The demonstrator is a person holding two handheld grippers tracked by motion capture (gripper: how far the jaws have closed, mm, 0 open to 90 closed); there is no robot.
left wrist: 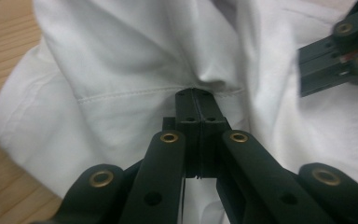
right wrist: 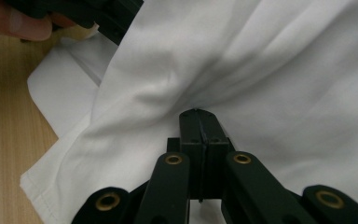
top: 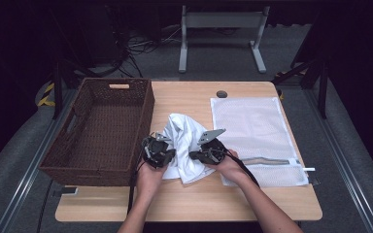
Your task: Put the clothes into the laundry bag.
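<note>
A crumpled white garment (top: pixel 184 138) lies in the middle of the wooden table (top: pixel 189 204). My left gripper (top: pixel 169 156) is at its left edge. In the left gripper view, that gripper (left wrist: pixel 194 93) is shut, and the cloth (left wrist: pixel 121 65) puckers into its tips beside a stitched seam. My right gripper (top: pixel 195 156) is at the garment's right side. In the right gripper view, it (right wrist: pixel 197 113) is shut on a gathered fold of the white fabric (right wrist: pixel 270 70). The two grippers sit close together and face each other across the cloth.
A dark woven basket (top: pixel 102 131) stands at the table's left, right beside the garment. A white mesh laundry bag (top: pixel 257 128) with a zip lies flat on the right. A desk frame and cables sit on the floor beyond the table.
</note>
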